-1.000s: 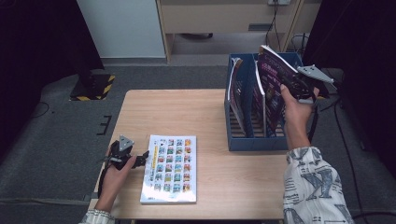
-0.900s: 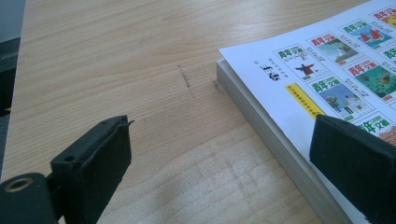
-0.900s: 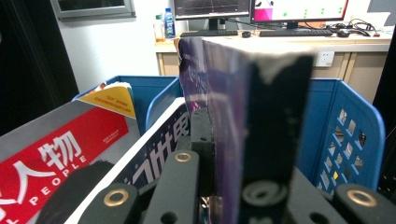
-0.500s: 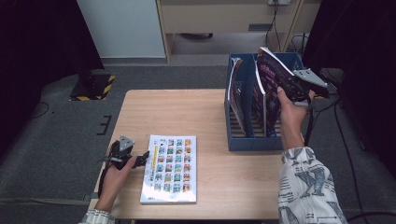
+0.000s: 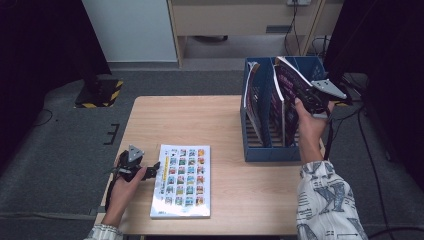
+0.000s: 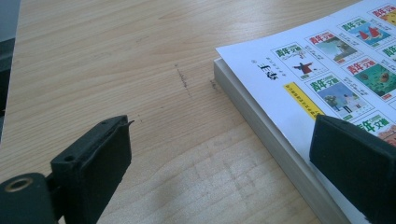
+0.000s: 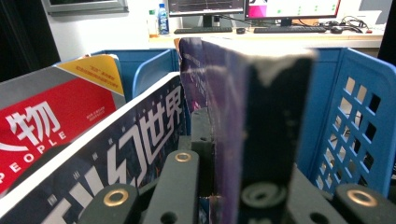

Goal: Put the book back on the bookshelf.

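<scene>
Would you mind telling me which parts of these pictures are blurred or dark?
Right gripper view: the purple magazine between the jaws is too close, so it blurs. Left gripper view: the book is sharp, the near jaws soft. High view: the table is lit, the sides dark.

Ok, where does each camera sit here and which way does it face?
High view: above the table's near side, looking forward and down; both forearms show.
Left gripper view: rides the left gripper, low over the table, open jaws flanking the book.
Right gripper view: rides the right gripper, facing the blue rack, clamping the purple magazine.
Shared: the book.
</scene>
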The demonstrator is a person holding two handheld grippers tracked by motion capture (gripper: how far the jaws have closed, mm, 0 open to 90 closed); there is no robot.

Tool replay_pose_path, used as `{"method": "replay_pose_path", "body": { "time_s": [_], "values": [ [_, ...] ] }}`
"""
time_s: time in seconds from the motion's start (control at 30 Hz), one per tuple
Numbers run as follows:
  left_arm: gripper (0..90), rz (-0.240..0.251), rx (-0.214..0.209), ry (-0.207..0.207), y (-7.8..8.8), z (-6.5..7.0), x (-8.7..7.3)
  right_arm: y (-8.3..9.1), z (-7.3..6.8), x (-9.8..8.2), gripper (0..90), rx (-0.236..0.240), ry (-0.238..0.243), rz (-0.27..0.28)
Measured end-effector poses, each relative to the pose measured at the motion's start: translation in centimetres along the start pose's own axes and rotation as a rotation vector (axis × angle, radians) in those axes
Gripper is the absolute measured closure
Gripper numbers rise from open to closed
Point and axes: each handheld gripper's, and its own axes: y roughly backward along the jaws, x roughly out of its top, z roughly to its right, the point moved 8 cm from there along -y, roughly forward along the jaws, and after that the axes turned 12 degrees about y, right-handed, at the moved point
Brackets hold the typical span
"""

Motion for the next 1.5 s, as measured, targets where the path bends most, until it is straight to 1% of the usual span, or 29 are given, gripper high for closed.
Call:
{"method": "replay_pose_path", "body": {
  "time_s": [0.23,0.4,0.6,0.67,0.83,1.07,1.23,1.27,1.5],
  "values": [
    [5.4,-0.002,-0.001,-0.002,-0.1,0.0,0.0,-0.2,0.0,-0.8,83.8,-0.006,-0.003,-0.002],
    [5.4,-0.001,-0.001,-0.001,-0.1,0.0,0.0,-0.2,-0.1,-1.0,83.8,-0.009,0.003,-0.002],
    [5.4,-0.002,-0.002,-0.003,-0.1,0.0,0.0,-0.1,0.0,-1.4,83.8,-0.019,-0.001,0.004],
    [5.4,-0.002,-0.002,-0.003,-0.1,0.0,0.0,-0.1,-0.1,-1.7,83.8,-0.027,0.004,0.002],
    [5.4,-0.002,-0.002,-0.002,-0.1,0.0,0.0,-0.2,-0.2,-1.9,83.8,-0.029,0.004,0.002],
    [5.4,-0.003,-0.003,-0.004,-0.1,0.0,0.0,-0.2,-0.4,-2.2,83.7,-0.024,0.019,-0.001],
    [5.3,-0.004,-0.003,-0.003,-0.1,0.0,0.0,-0.3,-0.6,-2.5,83.7,-0.023,0.018,-0.004],
    [5.3,-0.004,-0.003,-0.004,-0.1,0.1,0.0,-0.2,-0.6,-2.7,83.6,-0.019,0.012,0.002],
    [5.3,-0.006,-0.005,-0.008,-0.2,0.2,0.0,0.2,-0.9,-2.9,82.6,0.003,0.009,0.001]
  ]
}}
